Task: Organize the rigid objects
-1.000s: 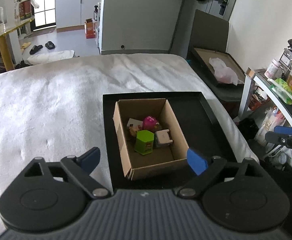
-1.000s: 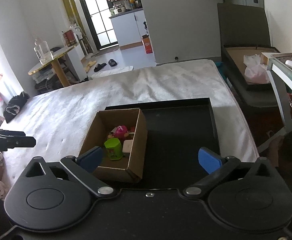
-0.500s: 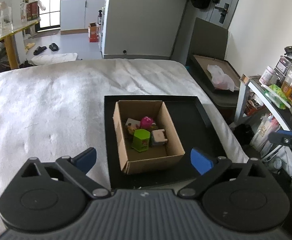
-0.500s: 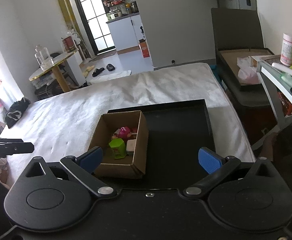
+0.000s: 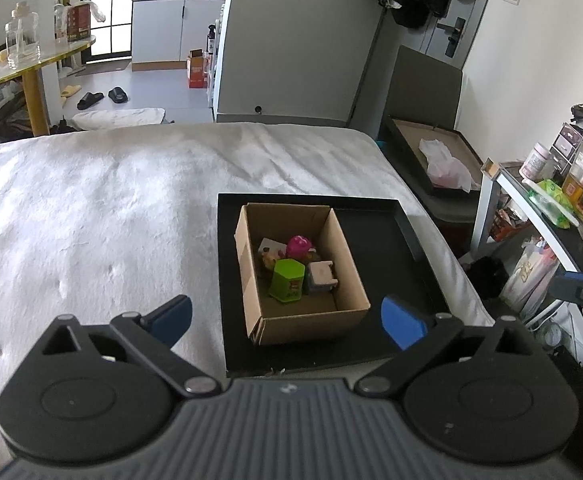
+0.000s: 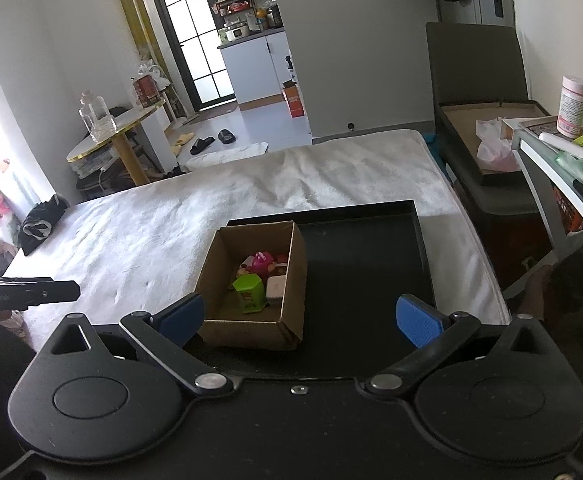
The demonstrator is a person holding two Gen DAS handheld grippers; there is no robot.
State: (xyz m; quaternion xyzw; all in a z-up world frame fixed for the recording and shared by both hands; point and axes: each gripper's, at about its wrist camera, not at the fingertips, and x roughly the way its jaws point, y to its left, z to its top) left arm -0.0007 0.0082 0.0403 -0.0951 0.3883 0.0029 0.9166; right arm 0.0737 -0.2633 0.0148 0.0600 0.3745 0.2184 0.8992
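Both claws empty and spread wide — left gripper (image 5: 287, 318) has just been opening to its widest, nothing between the pads; right gripper (image 6: 301, 316) stands just as wide, also with nothing in it.

The rigid objects are all inside the cardboard box (image 5: 305, 320), which sits on the black tray (image 5: 387, 240), hard against the tray's left edge, leaving the right half bare. The tray lies near the right edge of the bed (image 5: 111, 208). I can make out the green hexagonal container (image 5: 287, 280) toward the box's near wall, the pink round toy (image 5: 298, 245) behind it, and a small grey-white block (image 5: 320, 276) just beside the green one, against the right wall. There's a white card and some small bits under them — too cluttered to name.

My read: nothing loose is left on tray or bed, so sorting looks done. Both hands hover clear of the box, jaws open, because there's nothing left to carry. The box parked at one side keeps the tray's free half as staging space, I'd guess.
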